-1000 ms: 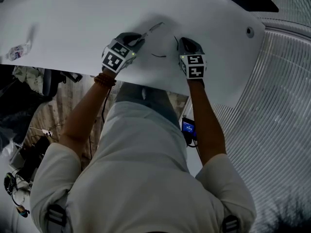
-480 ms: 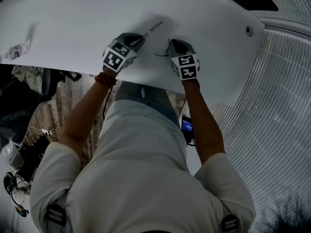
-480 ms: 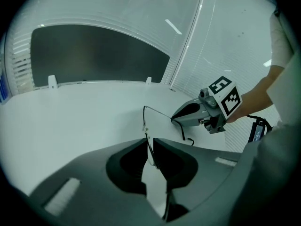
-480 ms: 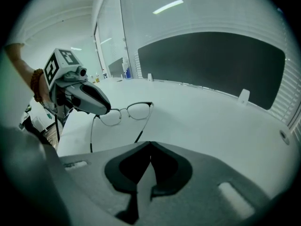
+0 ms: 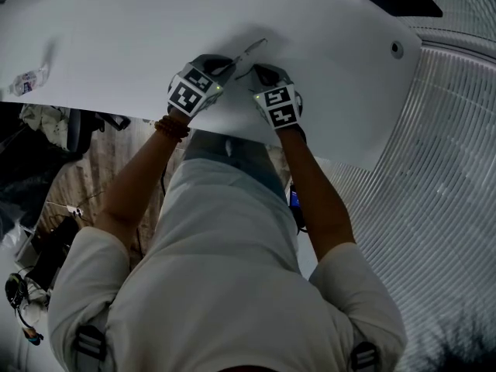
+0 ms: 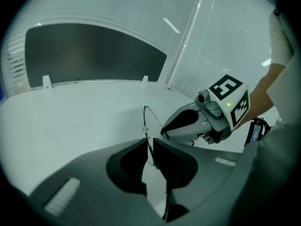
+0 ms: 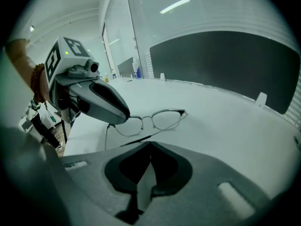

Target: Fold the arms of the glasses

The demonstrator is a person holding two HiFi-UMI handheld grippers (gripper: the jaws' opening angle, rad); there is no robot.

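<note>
Thin wire-rimmed glasses (image 7: 155, 119) stand on the white table (image 5: 139, 29). My left gripper (image 6: 151, 147) is shut on the glasses' frame (image 6: 145, 119), whose thin rim runs between its pads. In the right gripper view the left gripper (image 7: 123, 118) covers the frame's left end. One arm slants across behind the lenses toward my right gripper (image 7: 149, 147), which is shut and empty, its tips right beside that arm. The other arm hangs down at the left end. In the head view both grippers (image 5: 225, 64) (image 5: 260, 72) sit close together at the glasses (image 5: 249, 50).
A small bottle-like thing (image 5: 27, 81) lies at the table's far left. A dark panel (image 6: 94, 55) stands along the table's back edge. The table's near edge runs just under both hands, and ribbed flooring (image 5: 449, 169) lies to the right.
My right gripper has slid left across the table toward the left gripper, and the glasses' arm has swung inward ahead of it. The left gripper has stayed in place.
</note>
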